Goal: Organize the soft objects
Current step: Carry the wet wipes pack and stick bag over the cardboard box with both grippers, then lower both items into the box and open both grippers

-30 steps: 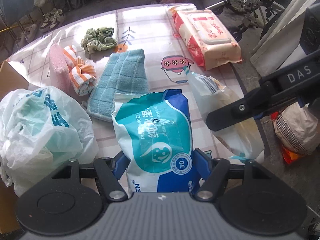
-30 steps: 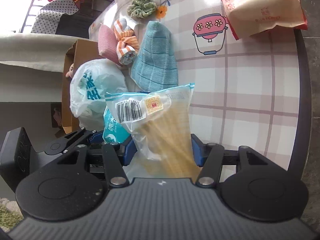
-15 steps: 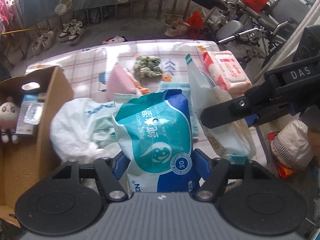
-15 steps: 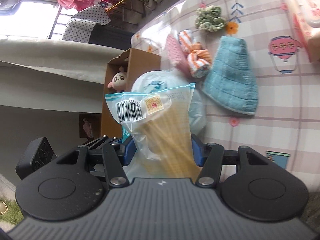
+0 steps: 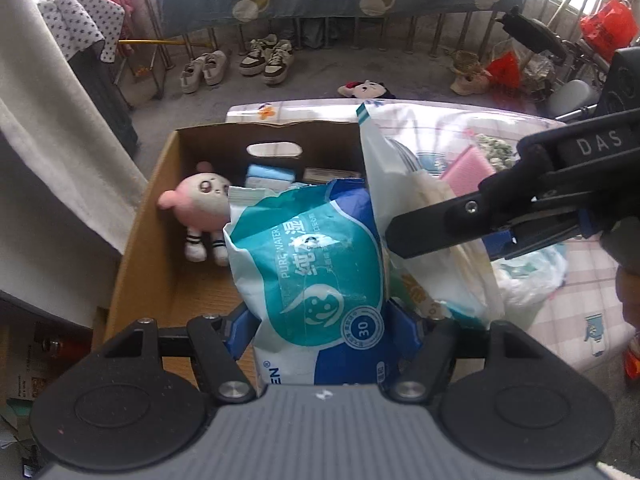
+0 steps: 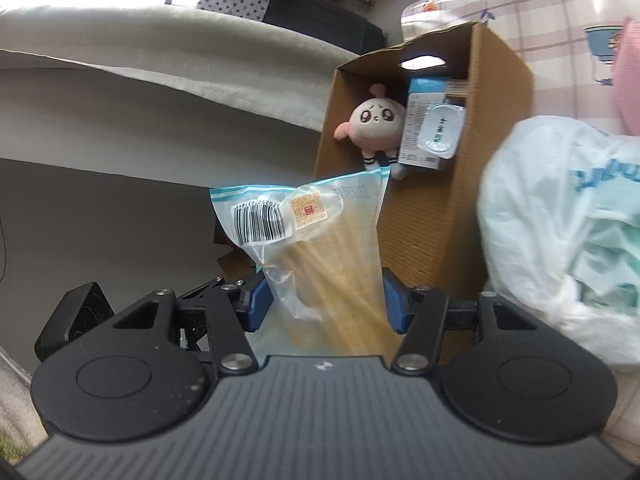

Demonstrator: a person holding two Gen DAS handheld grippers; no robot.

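You are in the carrying step: both packs are lifted and arriving over the cardboard box (image 5: 152,248), which stands open against the edge of the bench (image 5: 580,300) with its patterned cloth. Low in the box sit a pink plush doll (image 5: 202,200) and a few small packets (image 6: 430,128); the floor of the box nearest you looks bare.

Still on the bench are a white plastic bag (image 6: 560,220), bulky and slack, and a pink pad (image 5: 468,170) beyond it.

Your left tongs (image 5: 322,330) are clamped on the blue-and-teal wet wipes pack (image 5: 316,280), which hangs above the box's open top. Your right tongs (image 6: 324,300) are clamped on the clear bag of yellow cloths (image 6: 320,256), held just outside the near corner of the box and close beside the wipes.

Next, as I judge it, you should lower the wipes into the free floor beside the doll and only then let go. The two packs crowd each other, so place one at a time. The clear bag has yet to cross the box wall; lift it clear of the rim before you bring it down.
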